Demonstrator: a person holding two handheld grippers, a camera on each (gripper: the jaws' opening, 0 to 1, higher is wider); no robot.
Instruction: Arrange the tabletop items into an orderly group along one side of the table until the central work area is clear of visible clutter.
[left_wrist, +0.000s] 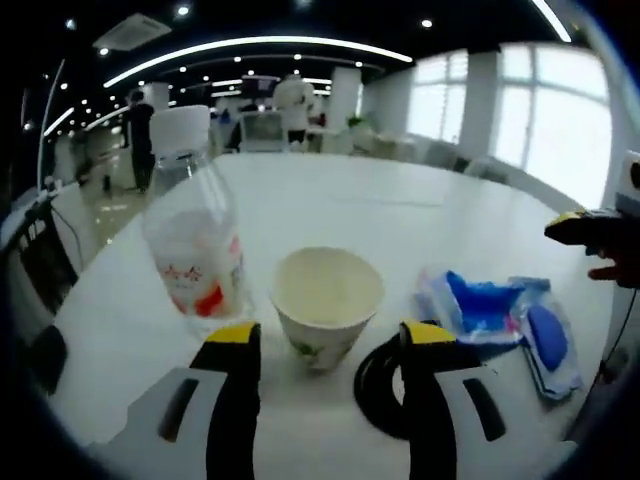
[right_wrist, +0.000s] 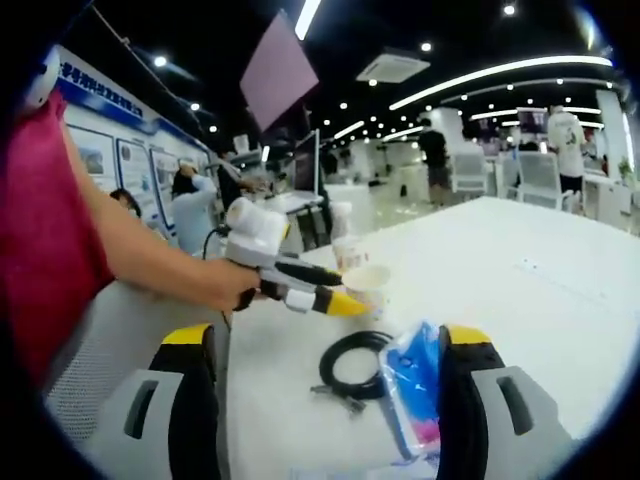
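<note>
We bring the left gripper (left_wrist: 328, 345), jaws apart, up to the paper cup (left_wrist: 327, 303) at lower centre, likely to grasp it next. The right gripper (right_wrist: 328, 365), also apart, faces the blue packet (right_wrist: 413, 392) and black cable (right_wrist: 352, 367) on the counter (right_wrist: 540, 270).

The white table (left_wrist: 330, 205) took up most of the left gripper view, and sitting on it were a clear plastic bottle (left_wrist: 192, 245) at left-center, a paper cup (left_wrist: 326, 300) dead center, a coiled black cable (left_wrist: 385, 385) lower right of the cup, and a blue plastic packet (left_wrist: 500, 315) at right. In the right gripper view, the cable (right_wrist: 352, 368) lay lower center with the packet (right_wrist: 412, 395) just beside it.
</note>
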